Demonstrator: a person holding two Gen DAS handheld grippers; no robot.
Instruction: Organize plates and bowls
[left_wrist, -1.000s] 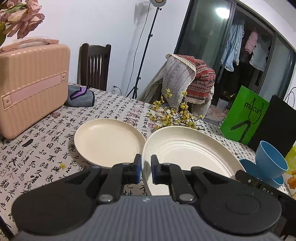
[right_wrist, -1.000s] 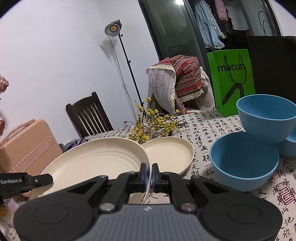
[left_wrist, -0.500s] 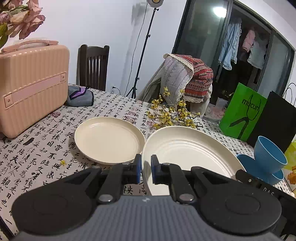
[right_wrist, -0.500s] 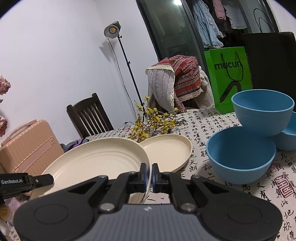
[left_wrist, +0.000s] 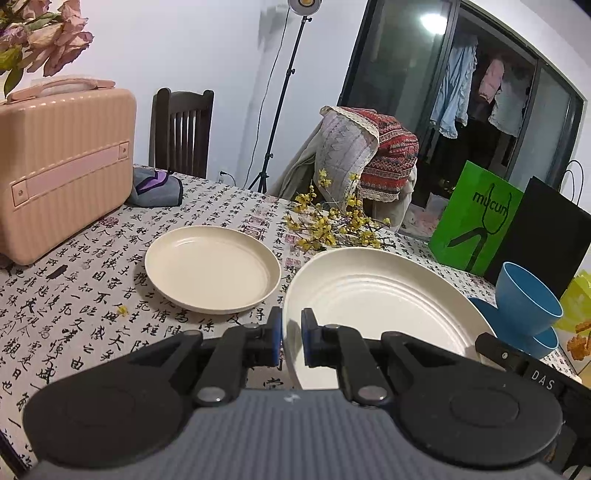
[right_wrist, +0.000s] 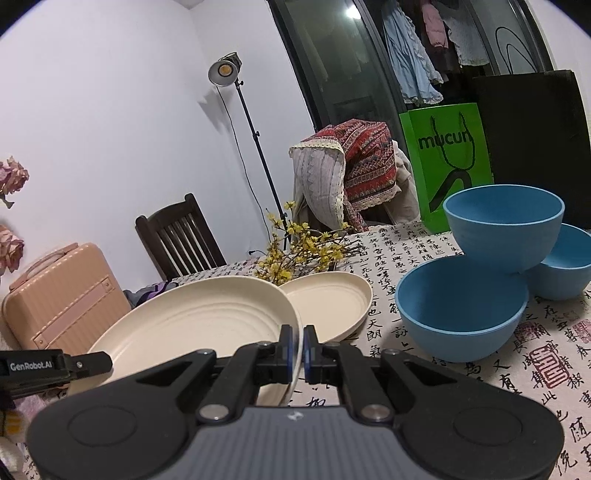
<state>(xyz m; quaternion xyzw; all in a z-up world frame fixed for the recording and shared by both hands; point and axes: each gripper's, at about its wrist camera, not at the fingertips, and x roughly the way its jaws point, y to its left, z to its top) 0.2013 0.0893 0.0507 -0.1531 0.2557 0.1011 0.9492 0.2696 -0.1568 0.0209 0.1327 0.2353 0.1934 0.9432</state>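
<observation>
A large cream ribbed plate (left_wrist: 376, 306) is held off the table by both grippers. My left gripper (left_wrist: 291, 341) is shut on its left rim. My right gripper (right_wrist: 298, 349) is shut on its right rim; the plate also shows in the right wrist view (right_wrist: 195, 325). A smaller cream plate (left_wrist: 212, 267) lies flat on the tablecloth beyond, seen too in the right wrist view (right_wrist: 328, 302). Three blue bowls sit at the right: a wide one (right_wrist: 461, 306), one tilted on top (right_wrist: 504, 225), and one behind (right_wrist: 565, 266).
A pink suitcase (left_wrist: 62, 158) stands at the table's left. Yellow flower sprigs (left_wrist: 332, 225) lie behind the plates. A green bag (left_wrist: 476, 218) and a black bag (left_wrist: 543, 236) stand at the far right. A grey pouch (left_wrist: 155, 190) lies by the suitcase.
The held plate has risen slightly and both views have pulled back a little; both grippers keep their hold. The small plate and bowls have not moved.
</observation>
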